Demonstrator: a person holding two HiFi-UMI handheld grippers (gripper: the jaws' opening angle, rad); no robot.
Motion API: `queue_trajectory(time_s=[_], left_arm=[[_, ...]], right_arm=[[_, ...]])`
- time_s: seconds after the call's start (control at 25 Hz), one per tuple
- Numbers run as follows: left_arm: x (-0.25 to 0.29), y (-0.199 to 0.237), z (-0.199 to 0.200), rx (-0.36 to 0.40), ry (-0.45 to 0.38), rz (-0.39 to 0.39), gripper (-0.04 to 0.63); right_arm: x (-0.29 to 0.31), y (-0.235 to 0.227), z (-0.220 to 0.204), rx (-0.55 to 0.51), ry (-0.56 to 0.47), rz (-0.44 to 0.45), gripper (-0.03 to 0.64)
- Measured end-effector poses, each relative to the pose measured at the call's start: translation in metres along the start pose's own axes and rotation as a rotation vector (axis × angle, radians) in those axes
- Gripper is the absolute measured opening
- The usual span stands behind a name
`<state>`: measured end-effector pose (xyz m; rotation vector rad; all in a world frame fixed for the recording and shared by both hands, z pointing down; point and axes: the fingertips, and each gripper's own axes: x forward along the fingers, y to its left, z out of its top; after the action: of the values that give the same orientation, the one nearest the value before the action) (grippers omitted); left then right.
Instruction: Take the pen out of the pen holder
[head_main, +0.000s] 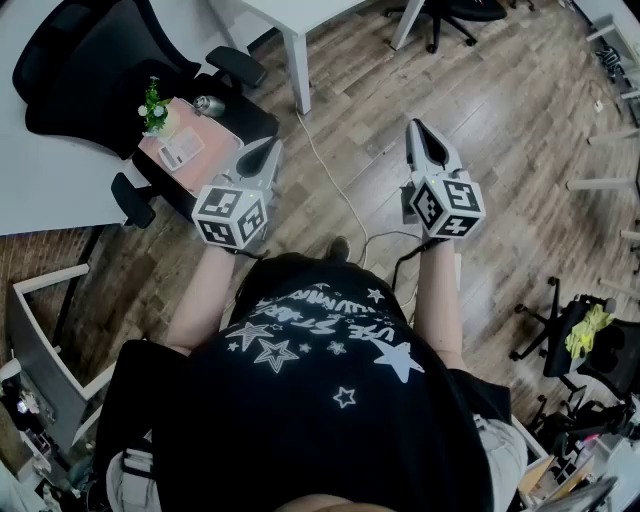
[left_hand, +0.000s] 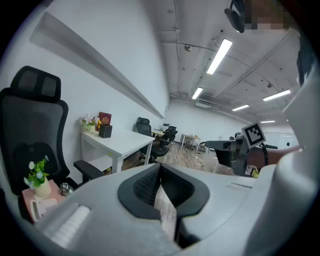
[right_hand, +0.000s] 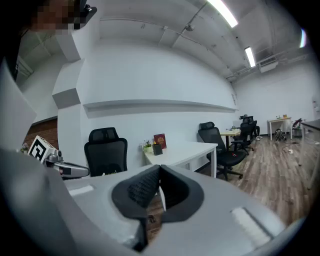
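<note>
— Where are the two claws?

— Both are held out in front of the person in the black T-shirt printed with white stars (head_main: 320, 370), above the brown wood-plank floor (head_main: 500, 120) and tipped slightly downward. The left claw (head_main: 272, 148) is clenched, closed tip to tip with nothing in its grip. The right claw (head_main: 418, 128) is clenched in the same way and is just as empty.

— And the pen holder?

— The small black square pen holder (right_hand: 157, 149) stands on the long white worktop (right_hand: 191, 151) by the white wall, well apart from both claws. A red card (right_hand: 160, 140) stands upright just behind it. A little bunch of pale flowers (right_hand: 147, 145) sits just beside it, to its left as the right claw faces it.

— Is the pen in it?

— I cannot tell. From here the holder is too small to show what it contains.

— What is nearer the person?

— A black high-backed office chair (head_main: 90, 60) stands off to the person's left, near the left claw. A flat pink box (head_main: 180, 148) lies on its seat. A tiny green plant in a pale pot (head_main: 153, 105) is at the box's edge, but I cannot tell whether it is on the box or beside it.

— Anything past the worktop?

— Another black office chair (right_hand: 220, 145) is drawn up at its far end.
</note>
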<state>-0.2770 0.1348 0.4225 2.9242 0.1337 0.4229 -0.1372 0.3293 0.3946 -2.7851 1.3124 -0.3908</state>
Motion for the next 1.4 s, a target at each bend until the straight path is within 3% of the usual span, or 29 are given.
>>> queue_trajectory(time_s=[0.36, 0.6, 0.84, 1.08, 1.2, 1.4], left_arm=[[0.009, -0.007, 0.007, 0.088, 0.03, 0.017, 0.011], [0.022, -0.024, 0.0, 0.082, 0.051, 0.049, 0.011], [0.031, -0.019, 0.007, 0.074, 0.03, 0.118, 0.011], [0.036, -0.003, 0.007, 0.037, 0.027, 0.158, 0.011], [0.048, 0.012, 0.005, 0.013, 0.03, 0.16, 0.011], [0.093, 0.048, 0.012, -0.009, 0.031, 0.149, 0.011]], right_arm=[[0.001, -0.005, 0.003, 0.005, 0.002, 0.009, 0.003], [-0.005, -0.033, -0.003, 0.05, -0.009, 0.021, 0.003], [0.007, -0.05, 0.002, 0.031, -0.02, 0.084, 0.005], [0.037, -0.041, 0.003, 0.017, 0.012, 0.174, 0.252], [0.06, -0.039, -0.004, 0.019, 0.052, 0.192, 0.284], [0.112, -0.051, -0.004, 0.009, 0.089, 0.197, 0.284]])
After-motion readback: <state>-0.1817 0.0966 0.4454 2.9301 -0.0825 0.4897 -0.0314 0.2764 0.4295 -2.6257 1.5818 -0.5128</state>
